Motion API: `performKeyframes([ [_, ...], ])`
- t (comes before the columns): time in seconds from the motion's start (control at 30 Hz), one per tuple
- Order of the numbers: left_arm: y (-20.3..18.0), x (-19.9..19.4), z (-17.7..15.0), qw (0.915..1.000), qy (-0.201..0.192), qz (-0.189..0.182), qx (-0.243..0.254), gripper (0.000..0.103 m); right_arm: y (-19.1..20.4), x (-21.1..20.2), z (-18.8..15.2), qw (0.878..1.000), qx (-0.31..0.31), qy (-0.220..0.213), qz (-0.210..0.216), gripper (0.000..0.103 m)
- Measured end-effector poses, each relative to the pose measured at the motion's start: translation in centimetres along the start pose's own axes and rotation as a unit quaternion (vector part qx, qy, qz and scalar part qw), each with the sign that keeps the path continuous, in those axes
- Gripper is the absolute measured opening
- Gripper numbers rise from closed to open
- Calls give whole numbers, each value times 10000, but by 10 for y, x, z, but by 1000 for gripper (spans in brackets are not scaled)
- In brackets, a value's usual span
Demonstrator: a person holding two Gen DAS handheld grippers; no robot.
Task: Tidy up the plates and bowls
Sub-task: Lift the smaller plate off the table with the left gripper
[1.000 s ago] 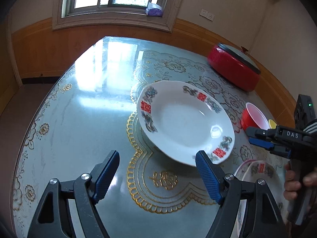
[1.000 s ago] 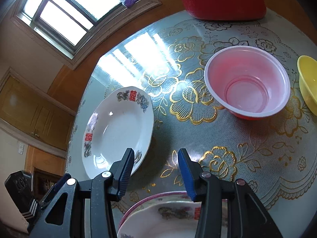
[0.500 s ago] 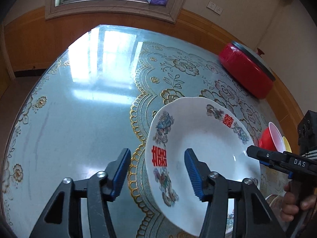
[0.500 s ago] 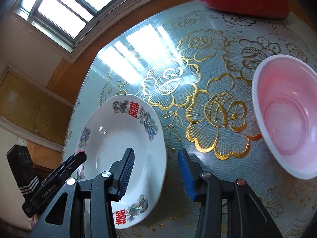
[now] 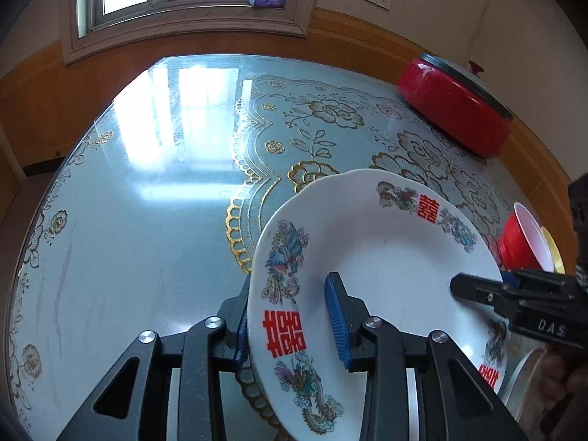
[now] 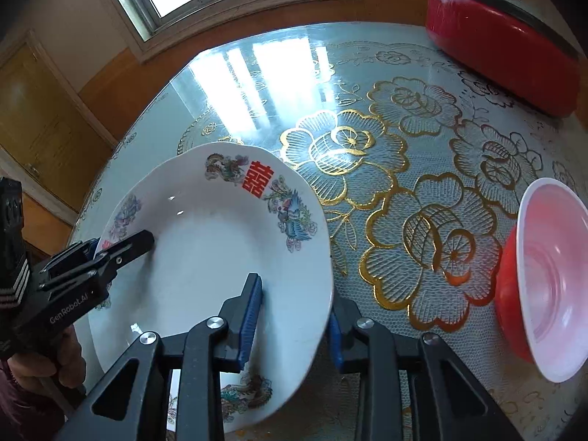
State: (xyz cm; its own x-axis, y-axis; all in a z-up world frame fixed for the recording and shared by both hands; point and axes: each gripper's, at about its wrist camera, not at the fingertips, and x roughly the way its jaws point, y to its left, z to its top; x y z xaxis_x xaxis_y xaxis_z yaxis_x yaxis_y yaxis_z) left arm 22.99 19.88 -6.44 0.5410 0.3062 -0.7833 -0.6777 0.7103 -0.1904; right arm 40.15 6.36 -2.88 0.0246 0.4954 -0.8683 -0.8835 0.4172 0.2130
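A white deep plate (image 5: 386, 257) (image 6: 205, 242) with red characters and bird patterns lies on the round glass-topped table (image 5: 147, 202). My left gripper (image 5: 288, 294) straddles its left rim, one pad under the edge and one inside. Its jaws are closing and the inner pad stands a little off the wall. My right gripper (image 6: 294, 294) straddles the opposite rim the same way, jaws closing, with a gap showing at the inner pad. Each gripper appears in the other's view: the right gripper (image 5: 477, 283) and the left gripper (image 6: 125, 244).
A red bowl with a white inside (image 5: 522, 242) (image 6: 547, 279) sits right of the plate, a yellow bowl (image 5: 551, 250) behind it. A lidded red pot (image 5: 455, 110) (image 6: 496, 44) stands at the far right edge. Another patterned plate (image 5: 522, 378) lies near the front. Hands (image 5: 555, 378) (image 6: 55, 364) hold the grippers.
Both grippers have come in over the white plate from opposite sides and lowered onto its rim. Their jaws have narrowed around the rim. The red bowl has slid toward the right wrist view's edge.
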Motion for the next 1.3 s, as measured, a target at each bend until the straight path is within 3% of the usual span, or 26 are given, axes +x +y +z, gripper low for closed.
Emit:
performKeyframes([
  [0.1, -1, -9, -13, 10000, 21, -48, -4, 34, -2, -3, -6, 9999, -94, 22, 64, 32],
  [0.27, -5, -16, -21, 10000, 66, 52, -22, 35, 2, -3, -16, 9997, -231, 7, -9, 41],
  [0.5, -5, -24, -33, 9998, 51, 30, -177, 34, 7, -7, -25, 9997, -240, -95, 51, 31],
  [0.63, -4, -29, -40, 9997, 54, -68, -221, 34, -3, -14, -26, 9989, 63, -216, 413, 32],
  [0.83, -2, -30, -41, 9996, 70, -74, -282, 31, -20, -4, -25, 9942, 465, 22, 970, 33],
  [1.3, -1, -49, -57, 9995, -53, -263, -186, 31, -16, -20, -32, 9944, 143, -308, 1002, 31],
])
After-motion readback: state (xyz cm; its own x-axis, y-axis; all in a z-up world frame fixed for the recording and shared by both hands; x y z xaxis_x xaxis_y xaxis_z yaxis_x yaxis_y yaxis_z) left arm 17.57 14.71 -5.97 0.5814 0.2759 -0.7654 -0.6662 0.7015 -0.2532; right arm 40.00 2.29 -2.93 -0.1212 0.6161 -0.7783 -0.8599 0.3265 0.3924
